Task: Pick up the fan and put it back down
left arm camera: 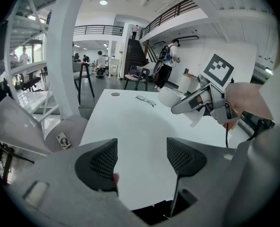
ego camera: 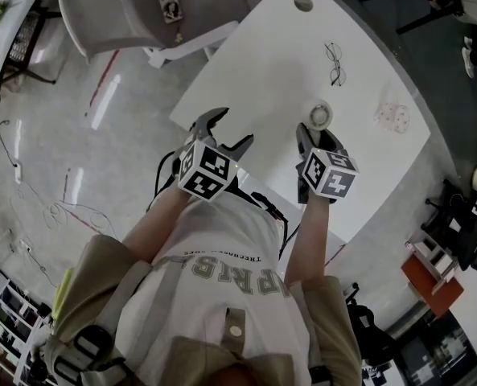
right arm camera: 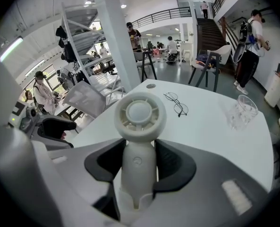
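Note:
A white hand-held fan [right arm camera: 139, 126] stands upright between the pads of my right gripper [right arm camera: 139, 162], which is shut on its handle. Its round head [ego camera: 321, 116] shows above the jaws over the white table [ego camera: 254, 63]. From the left gripper view the fan [left arm camera: 170, 97] is at the right, held over the tabletop; I cannot tell whether its base touches. My left gripper [left arm camera: 140, 157] is open with nothing between its fingers, over the table's near edge. In the head view it [ego camera: 226, 133] sits left of the right gripper [ego camera: 310, 139].
A pair of glasses [ego camera: 335, 64] lies on the table beyond the fan. A clear cup [ego camera: 392, 117] lies to the right. A round cable hole [ego camera: 303, 3] is at the far end. A white chair [ego camera: 109, 14] stands left of the table.

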The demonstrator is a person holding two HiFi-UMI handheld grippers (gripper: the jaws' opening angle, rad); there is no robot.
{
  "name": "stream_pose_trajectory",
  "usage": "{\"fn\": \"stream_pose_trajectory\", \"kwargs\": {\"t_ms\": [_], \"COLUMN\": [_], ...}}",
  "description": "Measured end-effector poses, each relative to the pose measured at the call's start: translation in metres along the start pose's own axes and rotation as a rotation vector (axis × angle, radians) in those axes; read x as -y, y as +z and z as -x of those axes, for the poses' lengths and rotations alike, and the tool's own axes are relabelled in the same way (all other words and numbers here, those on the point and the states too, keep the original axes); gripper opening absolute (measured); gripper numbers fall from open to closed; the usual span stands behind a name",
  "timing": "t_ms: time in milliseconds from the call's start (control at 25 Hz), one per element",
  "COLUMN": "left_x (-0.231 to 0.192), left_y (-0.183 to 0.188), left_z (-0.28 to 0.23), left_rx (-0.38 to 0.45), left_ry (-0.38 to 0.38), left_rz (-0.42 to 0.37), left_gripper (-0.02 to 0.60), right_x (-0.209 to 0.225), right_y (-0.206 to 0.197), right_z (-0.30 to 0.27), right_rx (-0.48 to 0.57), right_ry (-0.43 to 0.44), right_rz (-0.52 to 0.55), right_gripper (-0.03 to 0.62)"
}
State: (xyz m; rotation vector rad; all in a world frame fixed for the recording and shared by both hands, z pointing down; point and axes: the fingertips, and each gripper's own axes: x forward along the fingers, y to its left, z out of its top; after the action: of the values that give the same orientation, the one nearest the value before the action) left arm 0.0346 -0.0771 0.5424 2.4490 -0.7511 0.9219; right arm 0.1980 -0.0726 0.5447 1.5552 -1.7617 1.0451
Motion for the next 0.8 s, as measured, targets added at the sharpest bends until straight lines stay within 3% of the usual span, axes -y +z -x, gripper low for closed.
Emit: {"fn": "stream_pose_trajectory", "kwargs": {"t_ms": [800], "left_x": [-0.019], "left_y": [-0.015], "left_z": [-0.001], "left_rx": [-0.031], "left_ry": [0.007], "left_rz": [0.05], "left_gripper": [0.337], "right_x": [0.003], "right_y": [-0.029], "right_z": [-0.048], "right_rx": [-0.146], "right_ry": [-0.019], "right_rz": [0.024], "right_gripper": [0.187]}}
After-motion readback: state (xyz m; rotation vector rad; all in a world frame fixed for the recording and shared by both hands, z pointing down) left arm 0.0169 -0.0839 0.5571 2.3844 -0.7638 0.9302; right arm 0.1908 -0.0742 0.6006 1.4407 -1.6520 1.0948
